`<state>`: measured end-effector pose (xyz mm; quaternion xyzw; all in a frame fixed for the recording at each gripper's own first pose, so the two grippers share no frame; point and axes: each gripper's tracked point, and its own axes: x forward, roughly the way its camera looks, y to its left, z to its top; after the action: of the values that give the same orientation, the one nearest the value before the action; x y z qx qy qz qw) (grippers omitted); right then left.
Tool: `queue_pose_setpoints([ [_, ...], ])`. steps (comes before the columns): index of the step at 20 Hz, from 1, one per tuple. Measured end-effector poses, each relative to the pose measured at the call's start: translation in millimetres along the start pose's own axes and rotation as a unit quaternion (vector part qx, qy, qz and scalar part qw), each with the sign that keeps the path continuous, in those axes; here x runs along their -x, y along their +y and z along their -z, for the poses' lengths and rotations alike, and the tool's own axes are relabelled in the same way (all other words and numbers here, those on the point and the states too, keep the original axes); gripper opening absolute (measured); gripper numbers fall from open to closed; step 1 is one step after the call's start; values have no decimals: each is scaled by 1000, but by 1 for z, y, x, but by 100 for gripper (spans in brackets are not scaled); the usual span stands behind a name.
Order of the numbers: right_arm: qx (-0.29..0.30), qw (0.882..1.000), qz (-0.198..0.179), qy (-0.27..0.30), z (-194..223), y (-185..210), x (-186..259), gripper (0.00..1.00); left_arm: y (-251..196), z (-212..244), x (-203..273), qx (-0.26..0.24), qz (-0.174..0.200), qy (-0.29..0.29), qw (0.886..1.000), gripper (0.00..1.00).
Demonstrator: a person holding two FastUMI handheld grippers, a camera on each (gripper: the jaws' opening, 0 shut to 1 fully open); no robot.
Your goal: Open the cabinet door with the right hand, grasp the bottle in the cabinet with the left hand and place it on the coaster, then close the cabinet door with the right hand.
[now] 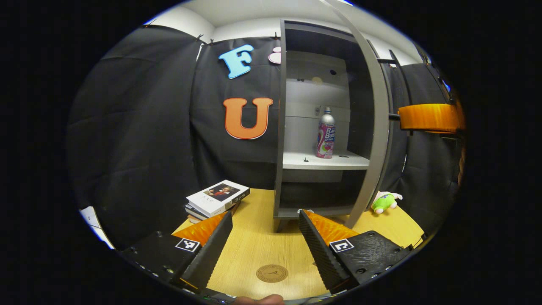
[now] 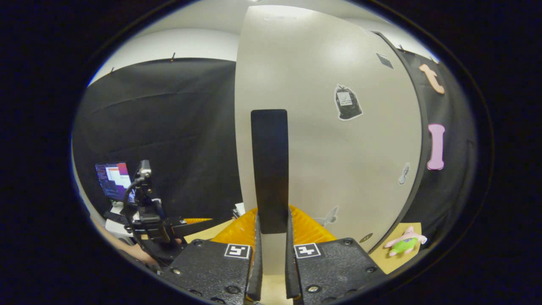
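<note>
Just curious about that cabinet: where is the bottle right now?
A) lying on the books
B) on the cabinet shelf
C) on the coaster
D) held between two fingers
B: the bottle stands upright on the shelf inside the open cabinet, while the coaster on the table is bare and the left gripper is open and holds nothing.

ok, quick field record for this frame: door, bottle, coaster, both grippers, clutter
door: cabinet door swung open
handle: door handle between right gripper fingers, clamped
bottle: bottle upright on cabinet shelf, untouched
coaster: round coaster on wooden table, bare
left gripper: left gripper open, above the table, facing the cabinet
clutter: stack of books, green plush toy
</note>
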<state>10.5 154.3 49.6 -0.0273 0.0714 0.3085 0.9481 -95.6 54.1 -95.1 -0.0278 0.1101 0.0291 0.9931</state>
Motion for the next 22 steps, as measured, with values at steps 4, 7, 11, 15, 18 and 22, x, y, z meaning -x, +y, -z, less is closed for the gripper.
queue_pose_setpoints([
  [4, -6, 1000, 7, 5, 2, -6, 12, 25, -12, 0, -19, -7, 7, 2, 1000, 100],
  [7, -6, 1000, 20, 11, 3, -10, 17, 25, -29, -4, -36, -4, 22, 0, 1000, 95],
  [11, -4, 999, 34, 17, 4, -14, 24, 23, -58, -14, -48, -6, 48, -10, 999, 96],
  [15, -11, 998, 55, 19, 3, -17, 30, 24, -81, -11, -57, -24, 77, -10, 997, 95],
  [18, -22, 996, 81, 15, 5, -19, 34, 24, -93, -14, -68, -30, 94, -11, 995, 95],
  [22, -40, 992, 120, 10, 8, -17, 41, 24, -106, -24, -89, -41, 112, -15, 993, 95],
])
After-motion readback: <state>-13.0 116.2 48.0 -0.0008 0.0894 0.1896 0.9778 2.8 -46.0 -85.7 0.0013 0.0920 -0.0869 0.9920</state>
